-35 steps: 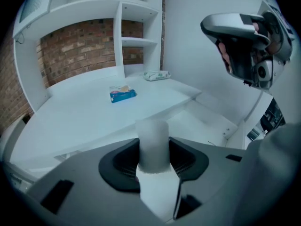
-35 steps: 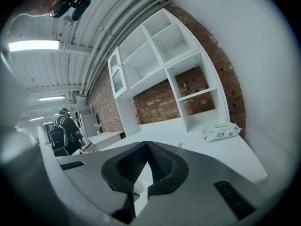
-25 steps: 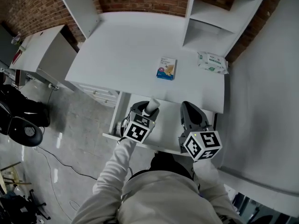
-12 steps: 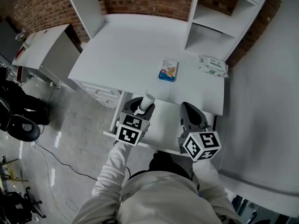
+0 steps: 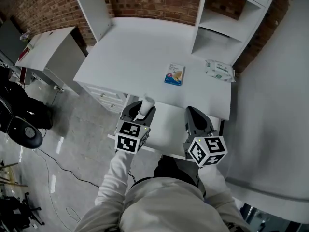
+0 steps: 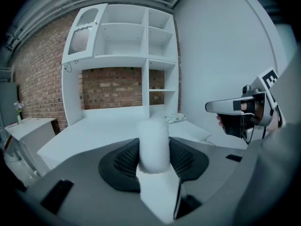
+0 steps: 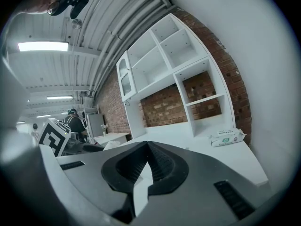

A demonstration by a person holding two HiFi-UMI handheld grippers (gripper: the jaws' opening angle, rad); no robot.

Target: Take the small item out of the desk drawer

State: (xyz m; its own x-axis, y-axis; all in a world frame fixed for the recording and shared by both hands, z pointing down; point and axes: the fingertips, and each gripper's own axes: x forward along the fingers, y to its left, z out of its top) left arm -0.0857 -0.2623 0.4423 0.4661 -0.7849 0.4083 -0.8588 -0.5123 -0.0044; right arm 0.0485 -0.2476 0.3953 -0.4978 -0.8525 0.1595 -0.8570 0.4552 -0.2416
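Observation:
A small white cylinder [image 5: 147, 103] stands upright between the pads of my left gripper [image 5: 144, 109], which is shut on it above the left end of the open desk drawer [image 5: 170, 127]. In the left gripper view the cylinder [image 6: 154, 145] fills the gap between the dark pads and hides part of the desk behind it. My right gripper [image 5: 193, 113] hovers over the drawer's right side, its jaws closed with nothing between them [image 7: 146, 166]. It also appears at the right of the left gripper view, as the right gripper [image 6: 235, 108].
On the white desk top [image 5: 135, 52] lie a blue and tan packet [image 5: 174, 74] and a pack of wipes [image 5: 219, 70]. A white shelf unit [image 5: 227, 18] stands at the back right. A low white cabinet [image 5: 48, 52] and a black chair [image 5: 21, 129] are to the left.
My left gripper has risen with the white cylinder and drifted left, away from the drawer floor. The right gripper has stayed where it was.

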